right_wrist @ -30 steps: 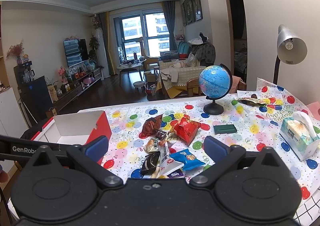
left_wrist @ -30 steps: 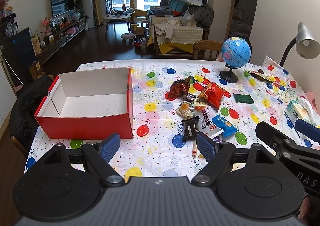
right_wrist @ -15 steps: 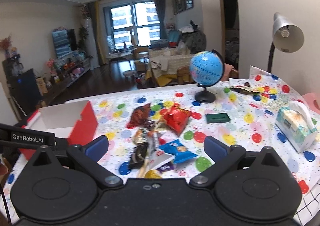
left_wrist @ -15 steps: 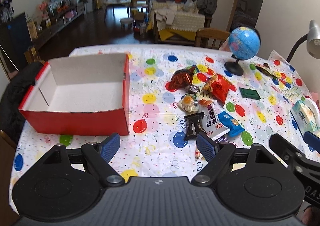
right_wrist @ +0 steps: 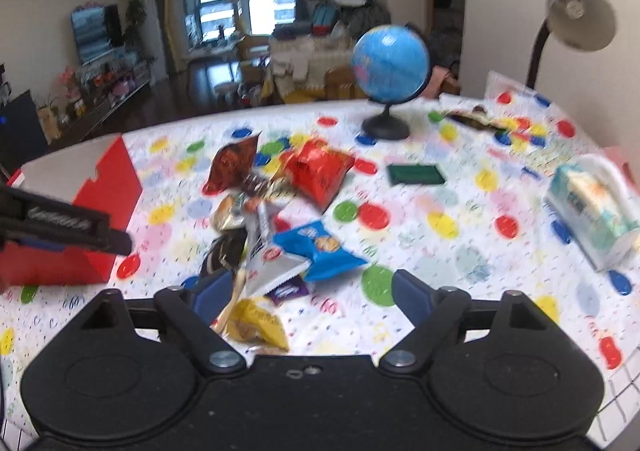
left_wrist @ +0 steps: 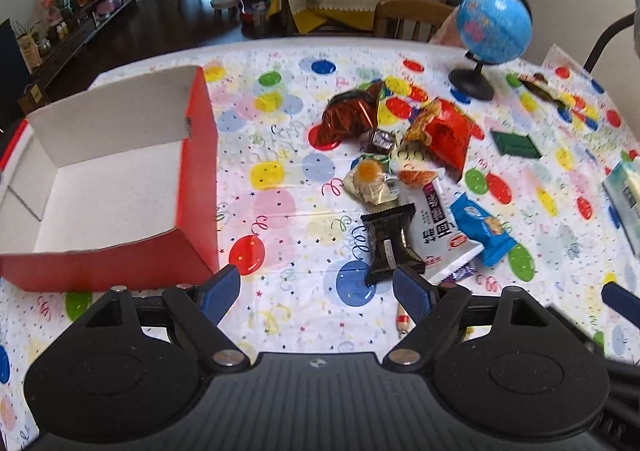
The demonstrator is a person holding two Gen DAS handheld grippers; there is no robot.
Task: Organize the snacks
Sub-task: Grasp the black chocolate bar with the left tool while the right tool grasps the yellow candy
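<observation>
An open red cardboard box (left_wrist: 192,187) sits at the left of the table under a balloon-print tablecloth (left_wrist: 280,179), with a heap of mixed snack packets (left_wrist: 404,187) lying to its right. Behind the heap stands a small blue globe on a black stand (left_wrist: 490,35). A flat dark green packet (right_wrist: 416,174) lies right of the heap, and a soft pack of tissues (right_wrist: 592,207) sits further right near the edge.

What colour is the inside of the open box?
White inside the box, red outside; clearest in the left wrist view.
</observation>
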